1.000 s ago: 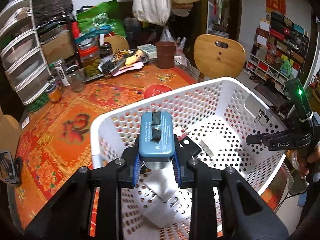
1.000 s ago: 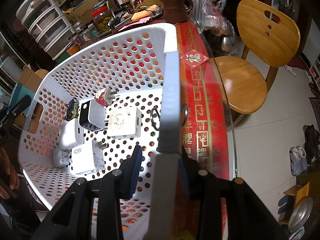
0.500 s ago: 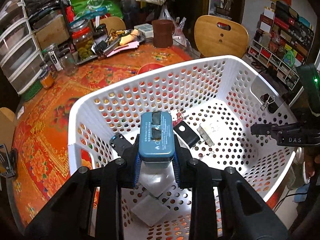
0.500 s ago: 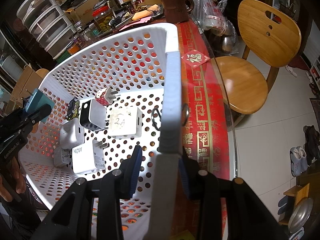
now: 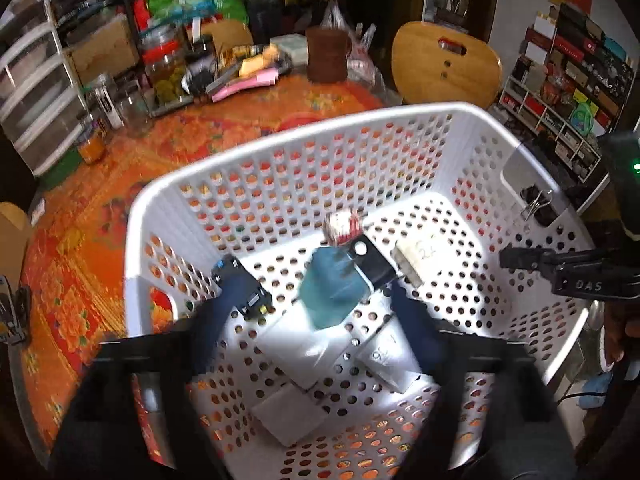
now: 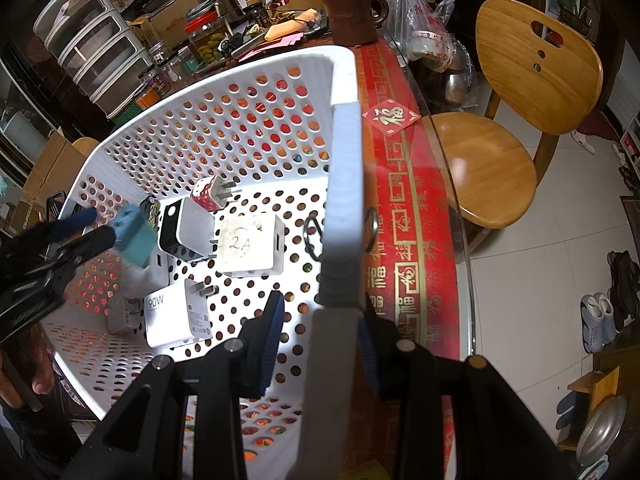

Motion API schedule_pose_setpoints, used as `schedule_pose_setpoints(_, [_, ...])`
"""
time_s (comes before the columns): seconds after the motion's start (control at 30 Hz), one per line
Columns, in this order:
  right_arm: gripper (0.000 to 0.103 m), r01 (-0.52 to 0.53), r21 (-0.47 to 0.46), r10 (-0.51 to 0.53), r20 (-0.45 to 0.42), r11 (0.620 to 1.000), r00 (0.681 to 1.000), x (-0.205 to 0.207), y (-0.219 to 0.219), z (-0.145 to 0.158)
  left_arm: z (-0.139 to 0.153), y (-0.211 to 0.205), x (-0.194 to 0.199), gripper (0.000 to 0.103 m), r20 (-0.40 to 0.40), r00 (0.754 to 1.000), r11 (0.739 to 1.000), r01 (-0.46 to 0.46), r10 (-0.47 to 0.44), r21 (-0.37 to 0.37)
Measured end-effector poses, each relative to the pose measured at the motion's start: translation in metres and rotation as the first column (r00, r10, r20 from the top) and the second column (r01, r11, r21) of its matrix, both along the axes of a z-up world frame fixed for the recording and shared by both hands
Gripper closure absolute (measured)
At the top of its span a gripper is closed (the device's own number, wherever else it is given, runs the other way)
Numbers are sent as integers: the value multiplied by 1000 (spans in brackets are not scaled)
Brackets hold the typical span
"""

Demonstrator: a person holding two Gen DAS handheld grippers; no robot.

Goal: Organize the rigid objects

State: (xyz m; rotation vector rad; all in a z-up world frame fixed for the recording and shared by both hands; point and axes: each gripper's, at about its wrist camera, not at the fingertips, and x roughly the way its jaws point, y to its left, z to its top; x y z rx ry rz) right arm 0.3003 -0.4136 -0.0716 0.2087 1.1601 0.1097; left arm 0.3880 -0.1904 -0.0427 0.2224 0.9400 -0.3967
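Note:
A white perforated basket (image 5: 280,152) stands on the red patterned table. My left gripper (image 5: 316,312) is open above its inside. A teal-blue charger block (image 5: 334,290) is free of the fingers and blurred, falling among the chargers; it also shows in the right wrist view (image 6: 134,240). My right gripper (image 6: 320,344) is shut on the basket's rim (image 6: 344,184) at its right side. On the basket floor lie a white "2A" charger (image 6: 248,246), a "90W" charger (image 6: 176,316), a black-and-white charger (image 6: 184,228), a small red-patterned plug (image 6: 210,192) and a dark adapter (image 5: 240,284).
Jars, a brown mug (image 6: 354,16), boxes and clutter crowd the table's far side. Plastic drawers (image 5: 28,92) stand at the left. A wooden chair (image 6: 520,92) stands beyond the table's glass edge. A binder clip (image 5: 536,204) hangs on the basket's handle side.
My left gripper moved forward over the basket, then opened and let go of the teal-blue block, which now drops onto the chargers. My right gripper stays clamped on the rim.

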Motion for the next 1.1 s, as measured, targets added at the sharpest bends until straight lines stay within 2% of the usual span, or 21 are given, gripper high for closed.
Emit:
schedule_pose_setpoints(0.03, [68,0,0,0,0,1000,1000,0,0,0,4,1,-3,6,19,1000,1000,0,0,-1])
schedule_pose_setpoints(0.13, [68,0,0,0,-1,1000,1000,0,0,0,16,4,-9,2,33,999,1000,16,-16,-19])
schedule_pose_setpoints(0.37, [66,5,-3,-5,-9,1000,1000,0,-1,-1,35,27,-35,1,96,995,997,0,8,-78])
schedule_pose_setpoints(0.4, [60,1,-11,-1,-9,1000,1000,0,0,-1,38,32,-41,1,116,993,996,-12,22,-84])
schedule_pose_setpoints(0.43, [48,-1,-17,1,-9,1000,1000,0,0,-1,43,37,-49,1,147,988,996,-28,40,-86])
schedule_pose_setpoints(0.5, [32,-1,-28,2,24,1000,1000,-6,0,3,52,50,-65,1,225,970,994,-78,93,-78])
schedule_pose_setpoints(0.57, [26,13,-26,-11,87,1000,996,-19,-1,14,57,63,-82,1,273,954,990,-106,126,-88])
schedule_pose_setpoints(0.63, [9,54,-47,-45,181,997,982,-39,0,33,59,76,-99,1,284,950,988,-106,134,-111])
schedule_pose_setpoints(0.7, [0,113,-101,-76,313,988,947,-72,8,56,62,87,-121,1,305,942,986,-107,141,-125])
schedule_pose_setpoints(0.77, [0,144,-164,-66,408,976,911,-103,24,72,66,100,-149,1,353,923,985,-110,151,-134])
schedule_pose_setpoints(0.83, [0,159,-203,-34,510,966,860,-143,50,85,72,112,-182,1,399,901,981,-120,172,-151])
schedule_pose_setpoints(0.9, [0,161,-205,-3,609,965,793,-193,80,91,78,128,-221,1,441,876,976,-128,194,-177])
schedule_pose_setpoints(0.97, [0,151,-202,19,659,968,752,-233,105,90,81,145,-258,1,480,847,968,-142,226,-205])
schedule_pose_setpoints(1.0, [0,151,-197,21,670,969,742,-251,119,90,83,152,-275,1,488,839,965,-151,239,-213])
schedule_pose_setpoints(1.03, [0,148,-189,19,675,971,738,-263,128,89,84,159,-290,1,490,835,962,-159,251,-222])
schedule_pose_setpoints(1.1, [0,127,-156,20,704,980,709,-295,151,91,85,171,-319,1,477,833,953,-183,281,-242])
